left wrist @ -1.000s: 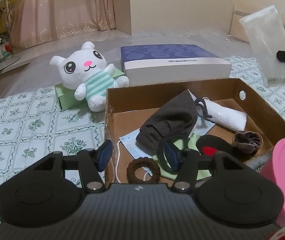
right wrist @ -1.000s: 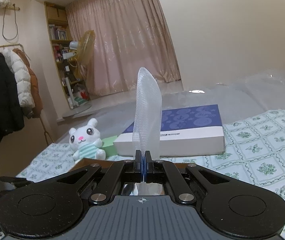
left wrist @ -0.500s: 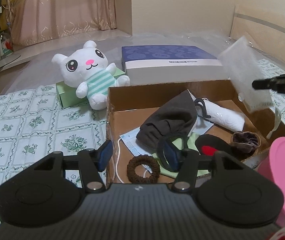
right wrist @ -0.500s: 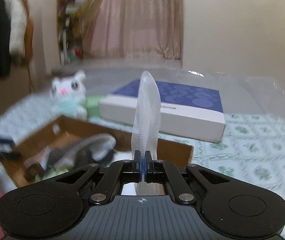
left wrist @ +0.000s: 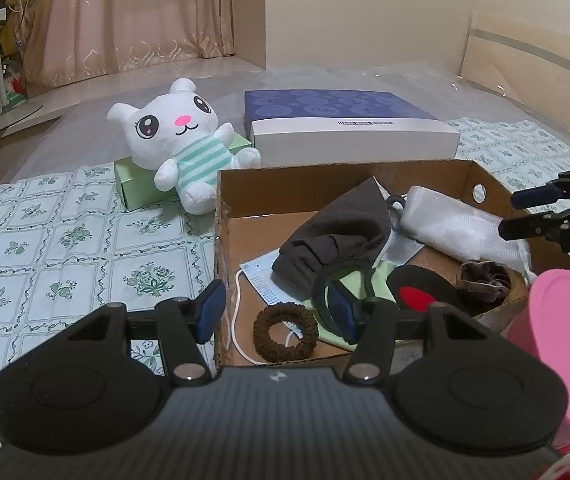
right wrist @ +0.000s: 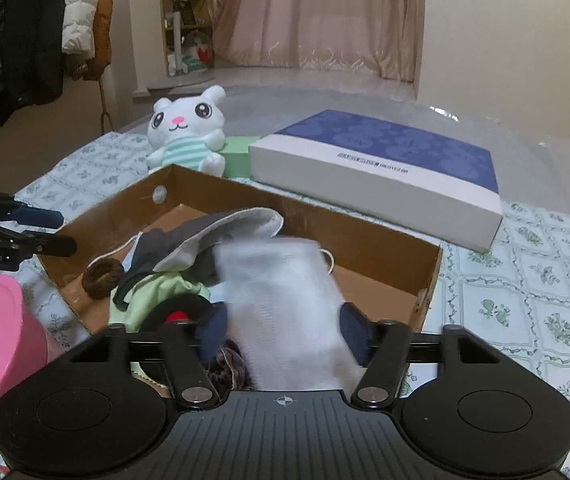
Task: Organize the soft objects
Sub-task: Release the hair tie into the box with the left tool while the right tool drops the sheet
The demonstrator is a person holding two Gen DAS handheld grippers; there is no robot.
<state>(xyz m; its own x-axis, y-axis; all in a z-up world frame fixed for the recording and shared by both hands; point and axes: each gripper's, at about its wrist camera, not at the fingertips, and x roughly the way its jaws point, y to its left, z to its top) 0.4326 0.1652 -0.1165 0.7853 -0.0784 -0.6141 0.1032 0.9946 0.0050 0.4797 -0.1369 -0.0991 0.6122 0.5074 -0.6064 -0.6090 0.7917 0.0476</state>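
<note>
A brown cardboard box (left wrist: 369,184) holds several soft items: a grey cloth (left wrist: 337,232), a brown hair tie (left wrist: 285,332), a blue face mask (left wrist: 257,276) and a white cloth (left wrist: 457,228). My right gripper (right wrist: 283,332) hangs over the box's right end with its jaws opening. The white cloth (right wrist: 281,292) lies blurred below and between them, and the pads do not press it. From the left wrist view the right gripper (left wrist: 512,215) shows at the right edge. My left gripper (left wrist: 276,308) stands open over the box's near left corner, holding nothing.
A white plush cat (left wrist: 177,144) leans on a green box (left wrist: 137,188) behind the carton. A flat blue and white box (left wrist: 345,128) lies further back. A pink container (left wrist: 565,328) stands at the near right. The patterned cloth (left wrist: 45,248) covers the surface.
The right gripper came down over the box with the white cloth pinched upright, then spread its jaws; the cloth now lies in the box. The left gripper stayed still.
</note>
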